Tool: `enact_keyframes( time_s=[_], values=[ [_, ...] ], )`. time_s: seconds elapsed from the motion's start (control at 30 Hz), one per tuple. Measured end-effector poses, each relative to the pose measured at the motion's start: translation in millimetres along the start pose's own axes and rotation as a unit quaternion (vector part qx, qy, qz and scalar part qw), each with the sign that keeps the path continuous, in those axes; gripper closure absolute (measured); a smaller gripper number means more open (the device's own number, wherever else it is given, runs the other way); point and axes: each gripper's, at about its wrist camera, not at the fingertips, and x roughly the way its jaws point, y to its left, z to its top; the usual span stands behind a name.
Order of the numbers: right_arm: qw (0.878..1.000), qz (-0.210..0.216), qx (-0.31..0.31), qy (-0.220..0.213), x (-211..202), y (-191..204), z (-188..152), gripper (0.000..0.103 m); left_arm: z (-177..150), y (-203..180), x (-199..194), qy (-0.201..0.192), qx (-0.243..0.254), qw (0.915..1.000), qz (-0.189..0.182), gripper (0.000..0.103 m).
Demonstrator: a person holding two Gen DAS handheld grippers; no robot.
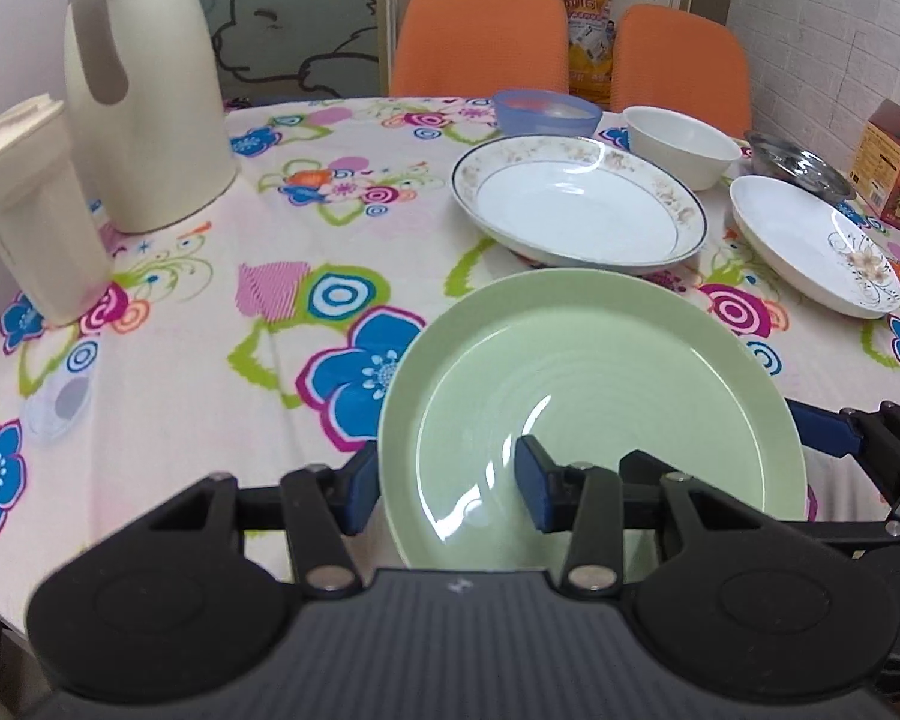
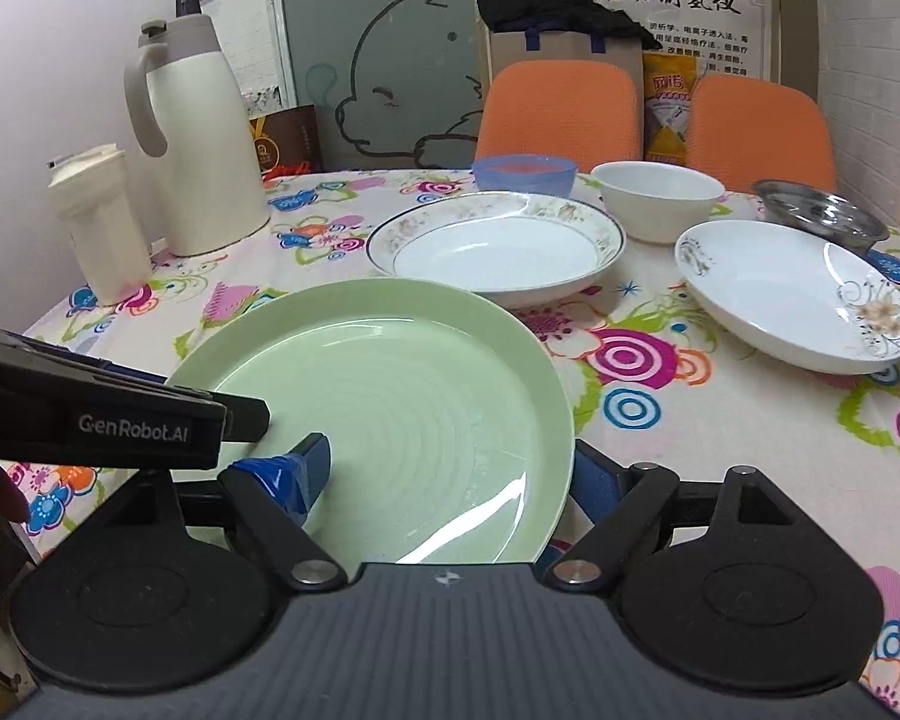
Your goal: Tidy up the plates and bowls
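Observation:
A pale green plate (image 1: 594, 372) (image 2: 390, 384) sits between both grippers near the table's front edge. My left gripper (image 1: 447, 480) is shut on its left rim, one blue pad outside and one inside the dish. My right gripper (image 2: 450, 474) is shut on its right rim the same way. Behind it lie a floral-rimmed deep plate (image 1: 576, 204) (image 2: 498, 246) and a white plate with a flower motif (image 1: 810, 240) (image 2: 792, 294). Farther back stand a white bowl (image 1: 678, 147) (image 2: 660, 198), a blue bowl (image 1: 546, 111) (image 2: 522, 171) and a steel dish (image 1: 798, 165) (image 2: 822, 210).
A cream thermos jug (image 1: 150, 108) (image 2: 204, 144) and a cream lidded tumbler (image 1: 36, 210) (image 2: 99, 222) stand at the left of the flowered tablecloth (image 1: 210, 360). A red box (image 1: 894, 168) sits at the far right. Two orange chairs (image 2: 558, 108) face the table's far side.

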Motion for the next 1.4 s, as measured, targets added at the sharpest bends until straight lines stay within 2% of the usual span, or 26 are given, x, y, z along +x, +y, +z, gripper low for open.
enact_keyframes(
  time_s=[0.1,0.27,0.3,0.33,0.37,0.4,0.5,0.63,0.77,0.9,0.97,1.13,1.2,1.4],
  values=[
    [1.0,-0.01,-0.001,0.005,0.9,-1.2,1.4,0.032,1.0,1.8,6.5,0.002,-0.005,0.9998,-0.018,0.059],
    [1.0,-0.022,-0.013,0.011,6.4,1.6,1.0,0.028,4.6,-1.6,11.5,-0.008,0.001,0.9998,-0.019,0.059],
    [1.0,-0.018,-0.012,0.015,6.6,0.1,2.0,0.028,5.6,2.1,11.8,-0.006,-0.001,0.9996,-0.027,0.056],
    [1.0,-0.005,-0.015,0.021,6.0,-2.9,3.2,0.028,6.5,5.9,11.4,-0.004,-0.004,0.9996,-0.029,0.036],
    [1.0,0.005,-0.015,0.026,3.8,-7.6,5.0,0.03,8.6,12.5,8.5,-0.01,-0.012,0.9995,-0.028,0.028],
    [1.0,0.007,-0.008,0.024,-1.1,-14.6,8.6,0.03,12.0,20.1,3.4,-0.025,-0.021,0.9992,-0.024,0.027],
    [1.0,-0.001,0.013,-0.021,-18.5,-37.3,32.7,0.029,36.1,40.9,-6.2,-0.058,-0.042,0.9973,-0.018,0.025],
    [0.999,0.004,-0.007,-0.039,-2.2,-48.6,79.5,0.029,84.7,53.7,7.0,-0.072,-0.046,0.9961,-0.023,0.021],
    [0.999,0.003,-0.03,-0.022,43.6,-53.7,112.7,0.029,128.1,53.1,50.0,-0.042,-0.041,0.9973,-0.045,0.02],
    [0.999,-0.004,-0.027,0.02,94.0,-67.8,126.5,0.029,155.4,44.8,103.5,0.012,-0.047,0.9952,-0.085,0.02],
    [0.999,-0.006,-0.022,0.039,113.0,-74.0,129.2,0.029,164.4,38.3,121.7,0.023,-0.043,0.9952,-0.085,0.02],
    [0.998,0.003,-0.011,0.065,139.3,-81.6,126.8,0.029,170.8,24.9,149.5,0.044,-0.023,0.9952,-0.084,0.02],
    [0.997,0.011,-0.003,0.074,144.9,-83.0,122.6,0.027,169.2,21.4,152.3,0.041,-0.015,0.9955,-0.084,0.021],
    [0.998,0.011,-0.016,0.057,133.6,-75.9,112.2,0.027,162.3,16.8,150.0,0.032,0.0,0.9963,-0.08,0.021]
  ],
)
